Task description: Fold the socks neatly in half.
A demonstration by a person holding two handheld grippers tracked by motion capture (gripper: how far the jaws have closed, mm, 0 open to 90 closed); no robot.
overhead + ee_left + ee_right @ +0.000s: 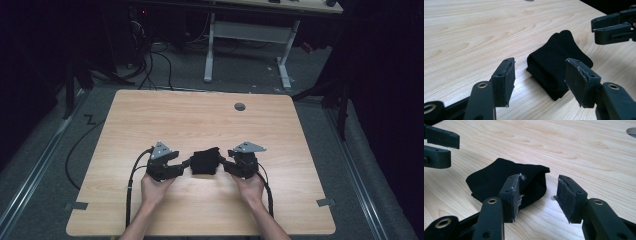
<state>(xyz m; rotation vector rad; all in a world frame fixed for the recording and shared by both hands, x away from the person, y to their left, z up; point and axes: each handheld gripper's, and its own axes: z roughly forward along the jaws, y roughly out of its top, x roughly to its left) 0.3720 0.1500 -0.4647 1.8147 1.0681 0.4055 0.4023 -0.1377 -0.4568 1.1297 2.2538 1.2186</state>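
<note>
On the near half of a pale wood-grain table (pixel 200 120) lies a folded black cloth (pixel 205 161), flat on the surface and flanked by two hand-held tools. The left gripper (pixel 187 163) sits just beside the cloth's left edge, jaws spread apart with nothing between them; in the left gripper view the cloth (pixel 556 67) rests just ahead of the gap. The right gripper (pixel 222 162) meets the cloth from the opposite side — its jaws likewise apart, the cloth (pixel 506 182) lying partly behind one pad, ungripped. A grey round grommet (pixel 240 106) marks the table's far edge. Beyond the table: dark grey carpet (pixel 240 70), loose black cables (pixel 155 65), and the white legs of a second desk (pixel 250 45) — the surrounding room is dim. Tape tabs (pixel 326 202) sit at the near corners.
</note>
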